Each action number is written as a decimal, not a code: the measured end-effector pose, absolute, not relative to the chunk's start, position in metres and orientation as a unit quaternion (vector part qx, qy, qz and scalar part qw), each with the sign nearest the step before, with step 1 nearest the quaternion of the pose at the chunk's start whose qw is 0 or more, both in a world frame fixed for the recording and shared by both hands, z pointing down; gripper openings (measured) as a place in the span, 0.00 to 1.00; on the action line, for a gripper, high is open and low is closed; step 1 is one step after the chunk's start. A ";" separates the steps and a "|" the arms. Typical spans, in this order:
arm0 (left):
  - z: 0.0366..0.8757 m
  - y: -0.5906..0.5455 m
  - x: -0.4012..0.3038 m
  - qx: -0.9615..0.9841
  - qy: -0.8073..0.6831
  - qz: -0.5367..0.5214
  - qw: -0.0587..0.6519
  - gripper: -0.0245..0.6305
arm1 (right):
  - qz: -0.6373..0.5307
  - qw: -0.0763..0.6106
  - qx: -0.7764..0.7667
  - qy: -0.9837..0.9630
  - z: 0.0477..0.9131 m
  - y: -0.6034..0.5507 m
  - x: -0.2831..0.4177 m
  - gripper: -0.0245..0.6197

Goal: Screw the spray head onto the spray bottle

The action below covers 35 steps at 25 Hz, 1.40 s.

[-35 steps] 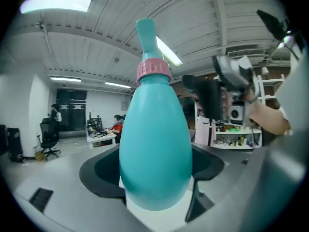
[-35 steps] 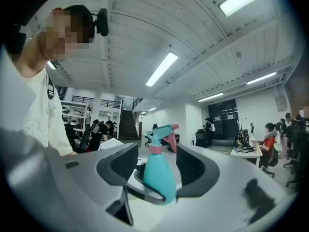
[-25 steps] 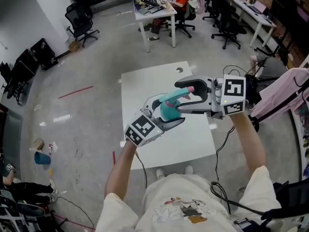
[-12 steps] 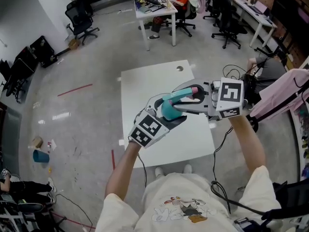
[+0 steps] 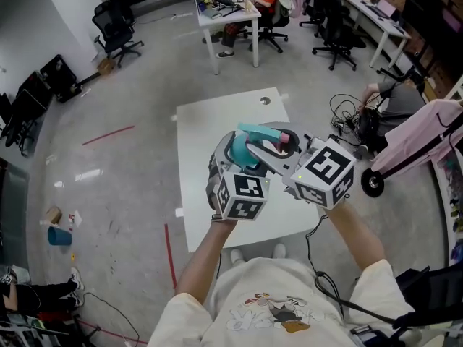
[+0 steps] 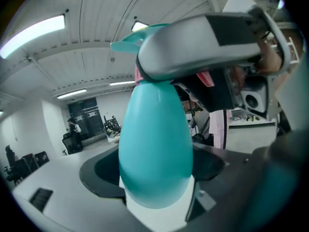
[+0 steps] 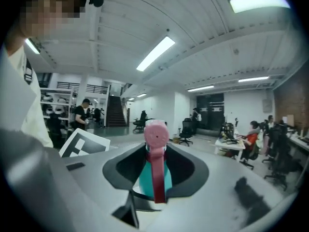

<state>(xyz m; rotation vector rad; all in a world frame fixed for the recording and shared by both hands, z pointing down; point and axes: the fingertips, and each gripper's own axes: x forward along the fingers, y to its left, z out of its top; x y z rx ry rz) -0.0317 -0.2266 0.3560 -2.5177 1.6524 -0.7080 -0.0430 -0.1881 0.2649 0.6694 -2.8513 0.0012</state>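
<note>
With the left gripper [image 5: 228, 157] clamped on the bottle [image 6: 154, 149] and the right gripper [image 5: 269, 150] whose jaws have just been closing now gripping the spray head [image 7: 155, 144], keep it square and twist gently

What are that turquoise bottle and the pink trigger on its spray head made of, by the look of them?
The bottle is probably plastic: smooth, opaque turquoise, with a soft sheen over its rounded wall. The trigger on the spray head also looks like moulded plastic, in a duller, matte pink with no highlights.
</note>
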 end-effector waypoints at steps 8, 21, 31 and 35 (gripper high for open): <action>0.365 -0.225 -0.019 -0.847 0.492 -0.201 0.002 0.66 | 0.040 0.104 0.237 -0.965 0.275 -0.178 -0.038 0.41; 0.342 -0.108 0.012 -0.993 0.006 -0.115 -0.027 0.66 | 0.044 0.031 -0.037 -0.998 0.237 -0.133 0.013 0.45; 0.347 -0.067 0.031 -0.983 -0.083 -0.162 -0.022 0.66 | 0.064 0.048 -0.177 -0.981 0.255 -0.086 -0.022 0.44; 0.344 -0.076 0.027 -0.986 -0.063 -0.153 -0.030 0.66 | 0.049 0.055 -0.174 -0.982 0.254 -0.088 -0.028 0.25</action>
